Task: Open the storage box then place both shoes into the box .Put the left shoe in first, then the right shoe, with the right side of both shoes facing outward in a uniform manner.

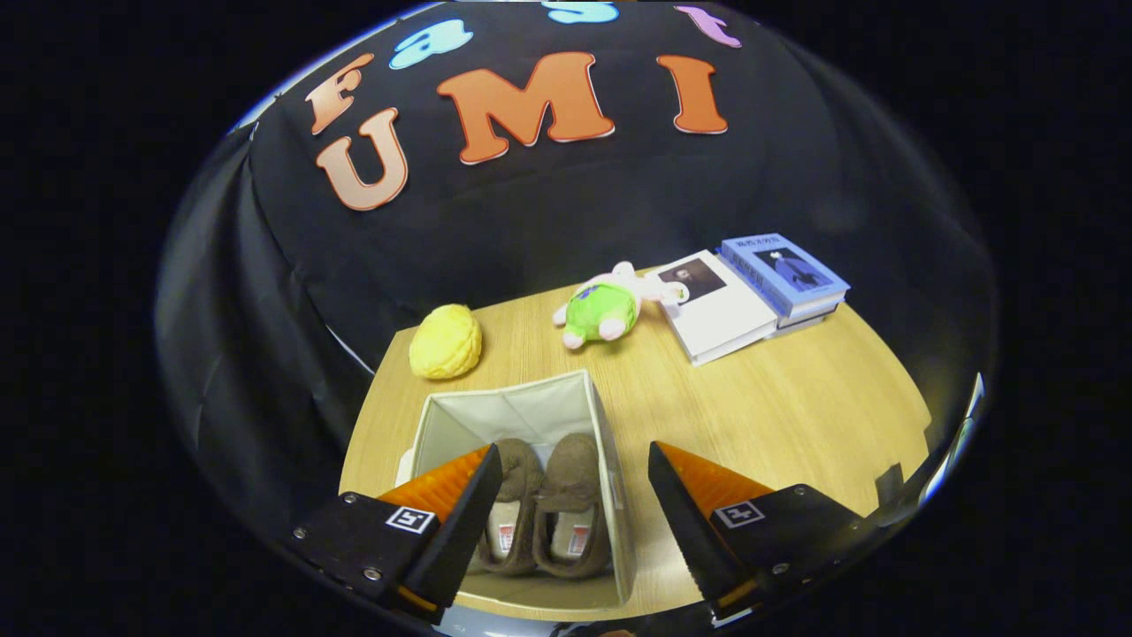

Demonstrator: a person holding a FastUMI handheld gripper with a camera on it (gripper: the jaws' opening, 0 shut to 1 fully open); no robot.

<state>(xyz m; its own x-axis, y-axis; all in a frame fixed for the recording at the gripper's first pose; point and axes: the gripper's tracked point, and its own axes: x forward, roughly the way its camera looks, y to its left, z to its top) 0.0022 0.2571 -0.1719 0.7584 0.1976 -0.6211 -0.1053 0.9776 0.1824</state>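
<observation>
Gripper (570, 460) is spread wide with nothing between the fingers, hanging above the near edge of the table (796, 416). The box (517, 402) is open, a pale fabric cube standing upright, sitting under and just ahead of the fingers; the left finger (460, 509) overlaps its left wall, the right finger (690, 513) is just outside its right wall over bare wood. Both shoes are inside on the box floor, side by side and touching, toes toward 12 o'clock, openings toward 6: left shoe (513, 495) partly hidden behind the left finger, right shoe (573, 500) in full sight in the gap between the fingers. Brown fuzzy slippers with pale insoles; each has a small tag inside, too small to make out. Can't tell which side faces out from this angle. Beyond the box: yellow ball (446, 341) at 11 o'clock near the table's far-left corner, plush toy (610, 305) at 12 to 1 lying on its side, white book (716, 305) at 1 o'clock touching the plush, blue book (785, 274) stacked on another just beside it at 2 o'clock
</observation>
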